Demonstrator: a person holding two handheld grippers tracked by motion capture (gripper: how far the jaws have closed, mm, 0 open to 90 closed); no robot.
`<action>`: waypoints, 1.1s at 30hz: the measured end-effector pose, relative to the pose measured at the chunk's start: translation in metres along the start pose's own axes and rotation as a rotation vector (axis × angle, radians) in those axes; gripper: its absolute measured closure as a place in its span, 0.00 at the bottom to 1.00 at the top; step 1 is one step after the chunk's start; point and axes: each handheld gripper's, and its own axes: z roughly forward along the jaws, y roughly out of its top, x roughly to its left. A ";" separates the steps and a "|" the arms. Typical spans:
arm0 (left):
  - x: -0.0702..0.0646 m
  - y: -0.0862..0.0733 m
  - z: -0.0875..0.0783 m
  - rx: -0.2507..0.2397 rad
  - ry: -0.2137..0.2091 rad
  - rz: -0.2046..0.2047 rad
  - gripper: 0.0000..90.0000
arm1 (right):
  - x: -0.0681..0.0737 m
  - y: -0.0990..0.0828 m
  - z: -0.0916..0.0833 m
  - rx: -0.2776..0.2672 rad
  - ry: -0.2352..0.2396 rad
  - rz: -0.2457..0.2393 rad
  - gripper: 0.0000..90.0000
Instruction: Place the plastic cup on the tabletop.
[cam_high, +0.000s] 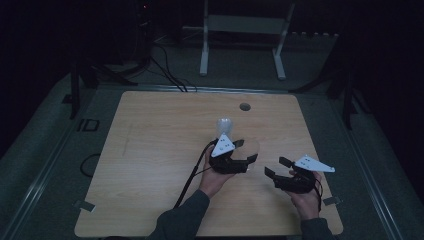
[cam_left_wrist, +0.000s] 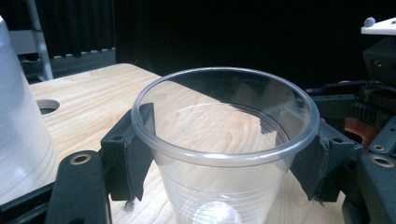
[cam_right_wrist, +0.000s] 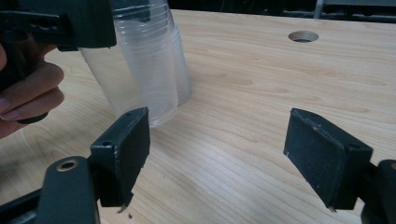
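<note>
Clear plastic cup (cam_left_wrist: 224, 154): upright, empty, sits centre frame in left gripper view, rim toward top, wood grain visible thru wall. Left tool (cam_left_wrist: 226, 161) clamps it just under the rim, one pad (cam_left_wrist: 137, 149) on each side, both touching the wall; jaws only partly apart, cup's width between them. In high view the cup (cam_high: 248, 150) is faint, right of frame centre, at the front of left tool (cam_high: 246, 151).

Second item just beside: stack of clear cups (cam_high: 224, 126), upside down, base up, standing on surface above-left of held cup in high view. Same stack fills left edge of left gripper view (cam_left_wrist: 21, 116). In right gripper view the stack (cam_right_wrist: 180, 70) is upper left, with the held cup (cam_right_wrist: 135, 74) in front of it; whether the two touch, can't tell. Left hand (cam_right_wrist: 28, 93) at far left edge there.

Right tool (cam_right_wrist: 217, 154): jaws wide apart, nothing between them, bare wood under. In high view right tool (cam_high: 277, 167) is lower right of centre, near held cup but apart from it, jaws pointing left toward it.

Surface (cam_high: 150, 150): light wood, round hole (cam_high: 244, 106) near top edge. Person's forearms in dark sleeves come in from bottom. White frame stand (cam_high: 245, 30) on floor beyond, top of frame. Room dim.
</note>
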 end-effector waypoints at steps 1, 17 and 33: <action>0.000 0.000 0.000 0.000 0.002 0.002 0.32 | 0.000 0.000 0.000 -0.001 0.000 0.000 0.25; 0.005 -0.009 0.001 0.012 0.026 0.001 0.32 | -0.002 -0.002 -0.003 -0.003 -0.007 0.007 0.25; 0.004 -0.015 0.003 0.024 0.023 -0.002 0.32 | -0.004 -0.002 -0.004 -0.004 -0.010 0.012 0.25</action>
